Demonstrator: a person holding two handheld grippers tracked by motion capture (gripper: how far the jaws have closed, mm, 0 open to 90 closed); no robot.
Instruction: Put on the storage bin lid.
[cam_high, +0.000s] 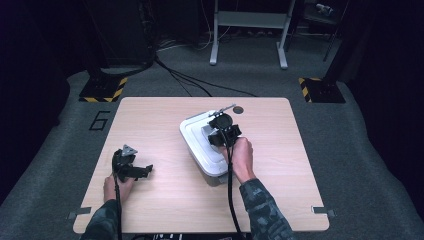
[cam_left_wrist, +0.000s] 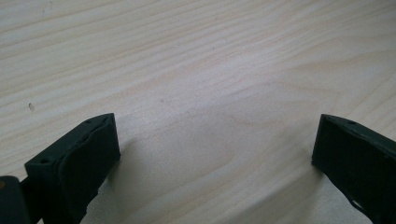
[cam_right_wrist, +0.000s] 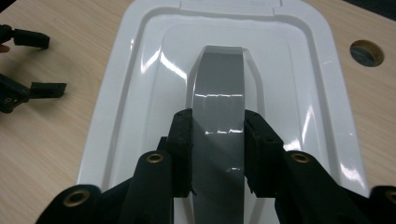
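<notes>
Tongs in your right hand (cam_right_wrist: 218, 154) clamped the white bin lid's (cam_right_wrist: 140, 93) grey handle (cam_right_wrist: 219, 93), while your left tongs (cam_left_wrist: 215, 154) gaped wide over the table (cam_left_wrist: 187, 56).

Item count for the scene:

- Table (cam_high: 165, 200): one, with a light wood top.
- Hole in the tabletop (cam_high: 238, 109): one, round, toward the far edge, right of centre.
- Storage box (cam_high: 197, 150): one, white plastic, near the middle of the table.
- Lid (cam_right_wrist: 140, 93): one, white, seated on the storage box.
- Handle (cam_right_wrist: 219, 121): one, grey, running along the middle of the lid.
- Handheld grippers: two, the left gripper (cam_high: 134, 170) at the near left and the right gripper (cam_high: 223, 131) over the storage box.
- Jaws: two per gripper, four in total.
- Floor marking "6" (cam_high: 100, 120): one, left of the table.
- Yellow-and-black striped floor bases: two, one at the far left (cam_high: 103, 90) and one at the far right (cam_high: 320, 87).
</notes>
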